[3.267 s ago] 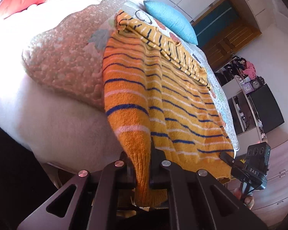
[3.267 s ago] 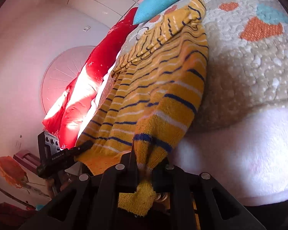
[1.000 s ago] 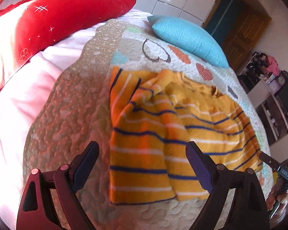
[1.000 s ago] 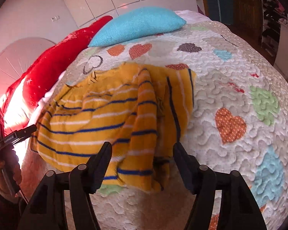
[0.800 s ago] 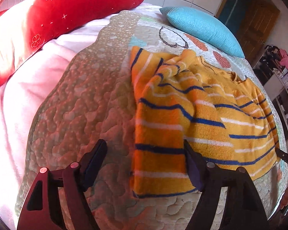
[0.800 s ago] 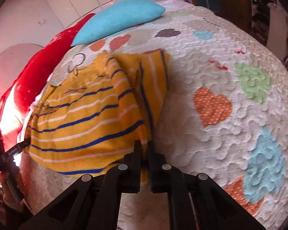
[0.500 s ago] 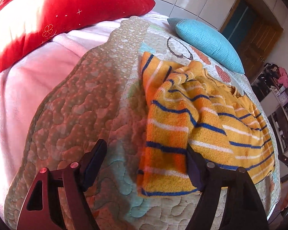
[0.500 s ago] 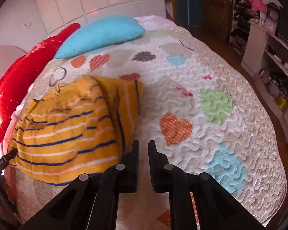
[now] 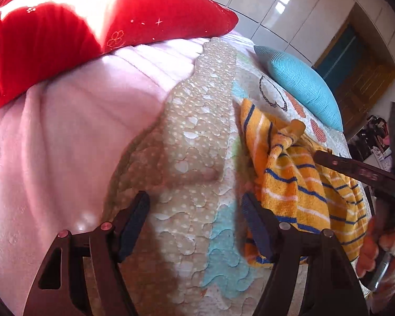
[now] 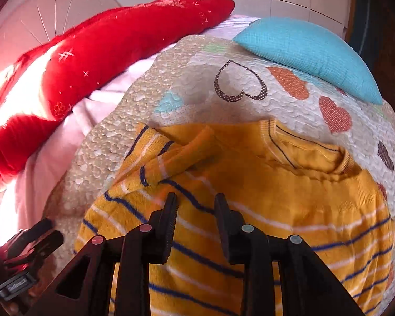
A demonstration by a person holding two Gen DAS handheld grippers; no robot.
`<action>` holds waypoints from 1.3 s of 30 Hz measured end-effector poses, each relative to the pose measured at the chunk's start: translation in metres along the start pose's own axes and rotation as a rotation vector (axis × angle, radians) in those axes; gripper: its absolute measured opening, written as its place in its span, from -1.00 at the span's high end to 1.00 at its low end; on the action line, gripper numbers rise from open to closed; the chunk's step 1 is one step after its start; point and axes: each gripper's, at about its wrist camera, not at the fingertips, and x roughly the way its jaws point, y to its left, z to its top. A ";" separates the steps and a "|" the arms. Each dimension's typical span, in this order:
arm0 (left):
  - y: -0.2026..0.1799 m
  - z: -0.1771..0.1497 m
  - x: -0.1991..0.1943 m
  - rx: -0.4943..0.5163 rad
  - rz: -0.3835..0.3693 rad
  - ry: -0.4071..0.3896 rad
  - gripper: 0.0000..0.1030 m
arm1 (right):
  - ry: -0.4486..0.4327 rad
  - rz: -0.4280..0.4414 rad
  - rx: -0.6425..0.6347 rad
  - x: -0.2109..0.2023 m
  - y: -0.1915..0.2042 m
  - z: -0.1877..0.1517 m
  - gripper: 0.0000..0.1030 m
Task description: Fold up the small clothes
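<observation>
An orange knit sweater (image 10: 263, 184) with blue and white stripes lies on the heart-patterned quilt (image 10: 187, 84), its left sleeve folded over the chest and bunched. In the left wrist view the sweater (image 9: 289, 184) lies to the right. My left gripper (image 9: 194, 218) is open and empty above the quilt (image 9: 197, 144), left of the sweater. My right gripper (image 10: 194, 221) is open a little and empty, hovering over the sweater's striped body. The right gripper (image 9: 355, 171) also shows over the sweater in the left wrist view; the left gripper (image 10: 26, 250) shows at the lower left of the right wrist view.
A red pillow (image 10: 92, 52) lies along the far left and a turquoise pillow (image 10: 310, 50) at the head of the quilt. A pink blanket (image 9: 65, 131) covers the bed's left side. A wooden door (image 9: 360, 79) and shelves stand beyond.
My left gripper has drifted left, off the sweater, still open. My right gripper has swung over the sweater's body and its jaws have opened somewhat from the shut state.
</observation>
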 end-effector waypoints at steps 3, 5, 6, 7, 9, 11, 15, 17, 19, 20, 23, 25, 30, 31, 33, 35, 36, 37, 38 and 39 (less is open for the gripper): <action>0.006 0.004 -0.007 0.004 0.027 -0.031 -0.39 | 0.045 -0.075 -0.048 0.037 0.015 0.025 0.38; 0.012 0.007 -0.006 -0.017 0.023 -0.031 -0.39 | 0.083 -0.054 -0.054 0.056 0.019 0.040 0.38; 0.015 0.008 -0.004 -0.033 0.018 -0.024 -0.39 | 0.097 -0.060 -0.060 0.065 0.024 0.047 0.38; 0.018 0.009 -0.003 -0.045 0.011 -0.017 -0.39 | 0.098 -0.071 -0.073 0.071 0.030 0.052 0.38; 0.020 0.010 -0.001 -0.057 0.004 -0.010 -0.39 | 0.107 -0.092 -0.109 0.081 0.042 0.060 0.38; 0.021 0.011 -0.001 -0.057 0.001 -0.008 -0.39 | 0.119 -0.124 -0.131 0.087 0.049 0.063 0.38; 0.017 0.010 0.000 -0.047 0.016 -0.006 -0.39 | 0.121 -0.123 -0.105 0.082 0.045 0.070 0.31; 0.016 0.009 -0.002 -0.038 0.026 -0.007 -0.39 | 0.092 -0.086 -0.064 0.068 0.039 0.071 -0.18; 0.013 0.008 -0.004 -0.033 0.037 -0.012 -0.39 | 0.059 -0.045 -0.024 0.049 0.032 0.066 -0.37; 0.013 0.008 -0.005 -0.031 0.041 -0.015 -0.39 | 0.048 -0.033 -0.013 0.040 0.029 0.062 -0.37; 0.011 0.006 -0.008 -0.028 0.037 -0.021 -0.39 | 0.038 -0.004 0.010 0.010 0.015 0.039 -0.37; 0.010 0.005 -0.007 -0.027 0.001 -0.011 -0.39 | 0.025 0.015 0.029 -0.014 -0.003 0.017 -0.37; -0.012 -0.003 0.002 0.010 -0.200 0.065 -0.39 | -0.022 0.017 0.181 -0.077 -0.076 -0.048 -0.37; -0.019 -0.006 0.006 0.031 -0.206 0.076 -0.39 | -0.033 0.003 0.215 -0.088 -0.093 -0.061 -0.37; -0.033 -0.010 0.016 0.083 -0.188 0.097 -0.23 | -0.055 -0.038 0.276 -0.110 -0.127 -0.088 -0.37; -0.047 -0.016 0.027 0.135 -0.182 0.128 0.52 | -0.066 -0.091 0.328 -0.129 -0.157 -0.113 -0.37; -0.053 -0.019 0.031 0.159 -0.177 0.148 0.84 | -0.071 -0.113 0.356 -0.137 -0.170 -0.124 -0.37; -0.058 -0.021 0.031 0.182 -0.147 0.141 0.84 | -0.076 -0.131 0.388 -0.146 -0.184 -0.136 -0.37; -0.061 -0.022 0.027 0.203 -0.108 0.117 0.85 | -0.080 -0.145 0.420 -0.153 -0.198 -0.146 -0.37; -0.062 -0.022 0.021 0.218 -0.055 0.088 0.87 | -0.084 -0.156 0.452 -0.160 -0.210 -0.156 -0.37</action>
